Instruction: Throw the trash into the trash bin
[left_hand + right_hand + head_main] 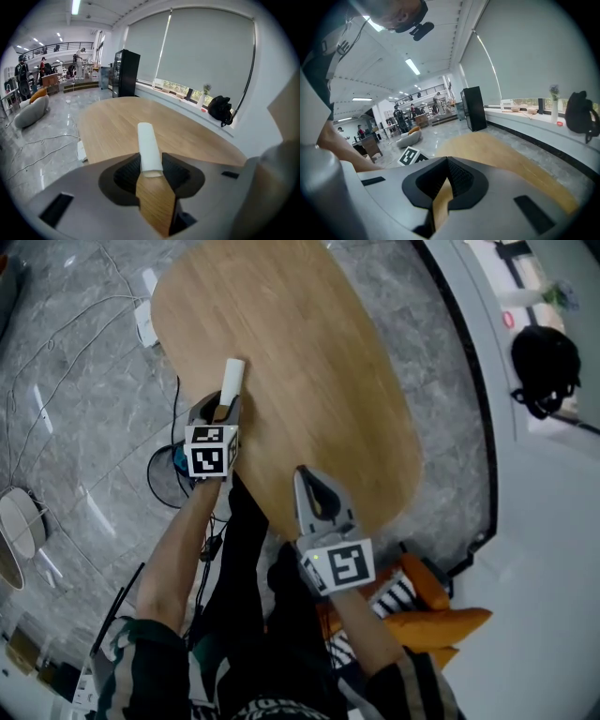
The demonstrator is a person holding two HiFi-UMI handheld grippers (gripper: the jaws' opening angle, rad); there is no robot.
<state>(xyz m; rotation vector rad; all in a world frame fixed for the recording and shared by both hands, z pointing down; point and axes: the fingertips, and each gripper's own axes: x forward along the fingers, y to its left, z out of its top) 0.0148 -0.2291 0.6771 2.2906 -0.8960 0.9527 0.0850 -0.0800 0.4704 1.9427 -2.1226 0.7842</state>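
A white roll [232,379] is clamped between the jaws of the left gripper [222,409], with the ribbed pads pressed against both its sides. Its far end juts beyond the fingertips, above the wooden table [309,362] and just inside the table's edge. The right gripper [303,474] is held over the table's near edge, jaws brought together with nothing between them.
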